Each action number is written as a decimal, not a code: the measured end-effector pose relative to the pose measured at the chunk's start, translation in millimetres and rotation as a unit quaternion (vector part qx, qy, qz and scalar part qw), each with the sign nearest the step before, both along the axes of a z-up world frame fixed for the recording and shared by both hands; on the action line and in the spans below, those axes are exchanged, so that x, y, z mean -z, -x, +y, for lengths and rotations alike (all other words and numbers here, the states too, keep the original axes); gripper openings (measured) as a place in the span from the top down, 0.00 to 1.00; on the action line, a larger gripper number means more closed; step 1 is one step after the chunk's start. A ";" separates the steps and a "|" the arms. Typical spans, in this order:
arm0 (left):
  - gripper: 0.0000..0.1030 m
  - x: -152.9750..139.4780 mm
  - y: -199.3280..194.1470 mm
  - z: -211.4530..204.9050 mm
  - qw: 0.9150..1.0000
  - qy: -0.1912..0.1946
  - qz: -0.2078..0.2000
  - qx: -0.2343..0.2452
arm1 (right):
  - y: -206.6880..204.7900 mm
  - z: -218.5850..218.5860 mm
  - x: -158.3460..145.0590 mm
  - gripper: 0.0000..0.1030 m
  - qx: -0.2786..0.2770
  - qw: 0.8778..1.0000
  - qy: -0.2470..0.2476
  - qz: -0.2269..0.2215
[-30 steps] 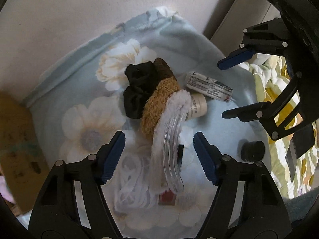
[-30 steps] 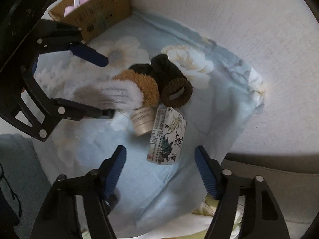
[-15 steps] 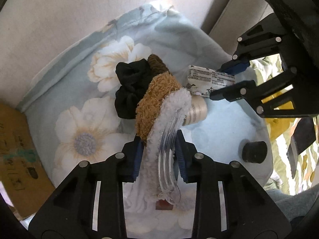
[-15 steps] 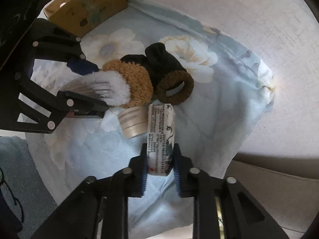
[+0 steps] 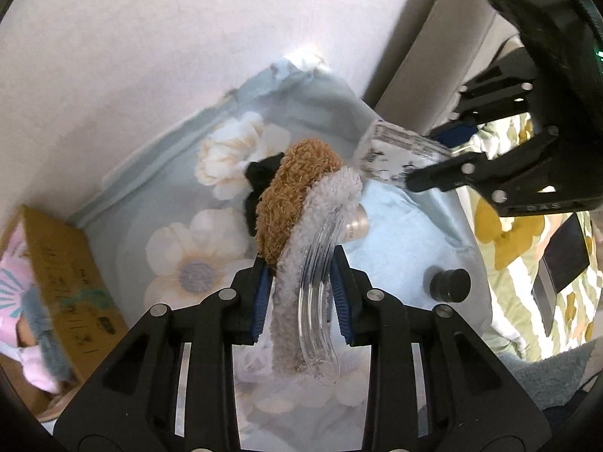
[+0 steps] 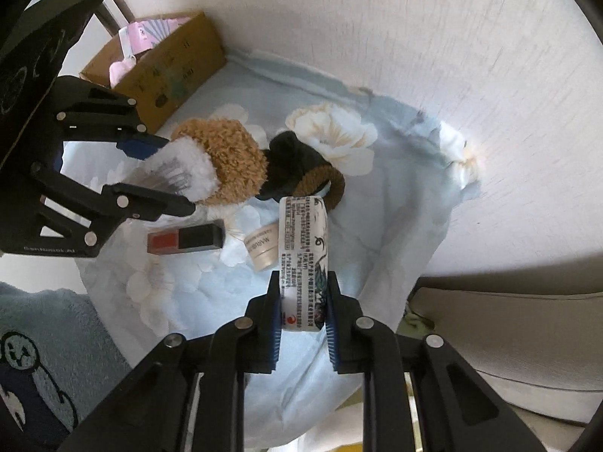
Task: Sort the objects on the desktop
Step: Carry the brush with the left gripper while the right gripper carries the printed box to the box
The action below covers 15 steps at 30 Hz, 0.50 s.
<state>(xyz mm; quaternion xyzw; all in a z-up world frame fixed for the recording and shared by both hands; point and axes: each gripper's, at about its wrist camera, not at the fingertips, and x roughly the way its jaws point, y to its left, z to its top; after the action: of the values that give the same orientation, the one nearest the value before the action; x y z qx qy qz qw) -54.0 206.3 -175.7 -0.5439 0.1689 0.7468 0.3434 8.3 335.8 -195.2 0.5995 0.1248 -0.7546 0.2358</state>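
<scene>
In the left wrist view the left gripper clamps a bundle of fluffy headbands arching away above the floral cloth; in the right wrist view the right gripper pinches a printed packet, its long axis running forward toward the cardboard box.

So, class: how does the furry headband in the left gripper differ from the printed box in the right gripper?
The headband is curved and fluffy, brown and grey over clear plastic; the box is straight, flat-sided and covered in print. The headband is longer than the box. Both are clamped near one end, by the left gripper and right gripper.
</scene>
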 end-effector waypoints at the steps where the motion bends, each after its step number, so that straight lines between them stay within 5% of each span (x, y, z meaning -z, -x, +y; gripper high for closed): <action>1: 0.74 -4.2 0.1 -2.0 1.000 -0.001 0.000 -0.004 | -0.9 -0.9 -6.9 0.82 0.001 1.000 0.002 -0.001; 15: 0.74 -63.1 20.5 -85.6 0.997 -0.016 0.033 -0.065 | 10.9 -52.0 -68.7 0.82 -0.005 0.999 0.020 0.039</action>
<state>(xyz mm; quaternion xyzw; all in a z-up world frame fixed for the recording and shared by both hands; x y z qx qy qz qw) -74.5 120.7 -112.7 -0.5237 0.1325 0.7874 0.2969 -2.6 283.8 -126.5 0.5641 0.1214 -0.7786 0.2466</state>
